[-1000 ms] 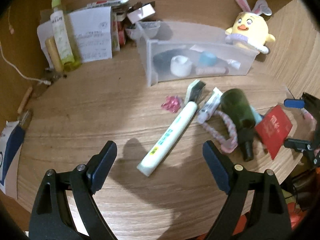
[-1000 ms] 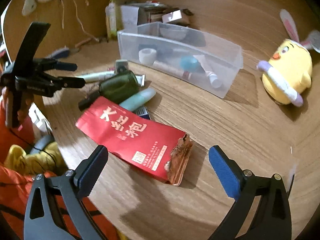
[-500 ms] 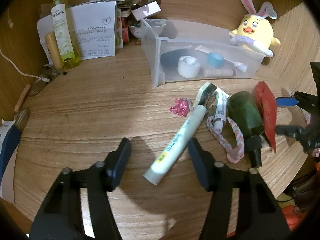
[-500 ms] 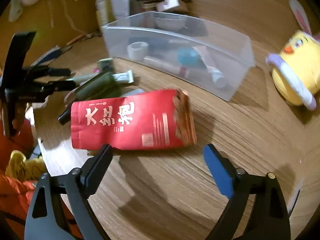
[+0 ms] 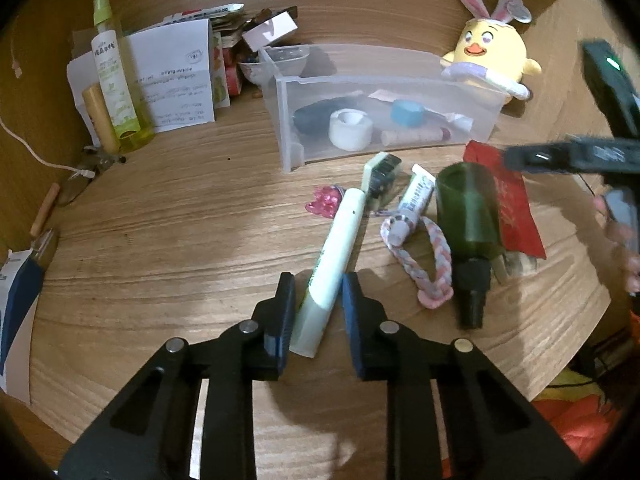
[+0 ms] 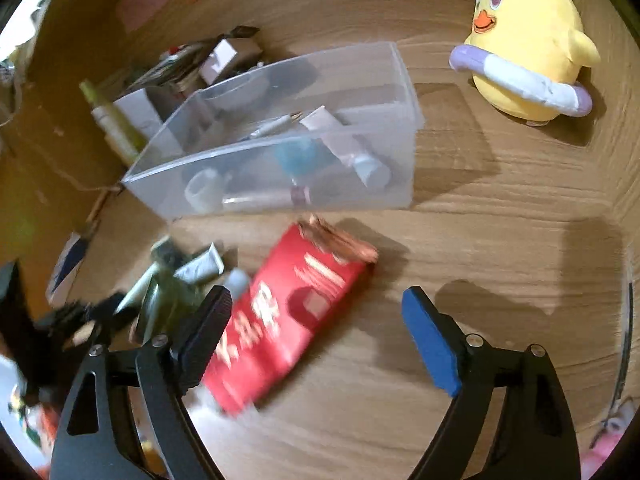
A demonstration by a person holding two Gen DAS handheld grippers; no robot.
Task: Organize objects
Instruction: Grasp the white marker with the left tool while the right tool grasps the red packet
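My left gripper (image 5: 318,300) has its jaws closed around the near end of a long pale green tube (image 5: 334,256) that lies on the wooden table (image 5: 180,240). Beside it lie a small white tube (image 5: 414,206), a pink braided loop (image 5: 432,264), a dark green bottle (image 5: 468,216) and a red packet (image 5: 512,204). A clear plastic bin (image 5: 384,100) holding small items stands behind. My right gripper (image 6: 316,320) is open, with the red packet (image 6: 280,312) lying between its fingers on the table, not gripped.
A yellow chick plush (image 5: 490,52) sits behind the bin, also in the right wrist view (image 6: 528,40). A green spray bottle (image 5: 114,76), papers (image 5: 176,76) and boxes stand at the back left. A pink clip (image 5: 326,202) lies near the tube. The table edge is at the right.
My left gripper moved forward and closed around the pale green tube's end. My right gripper swung round over the red packet, which now lies lengthwise between its open fingers.
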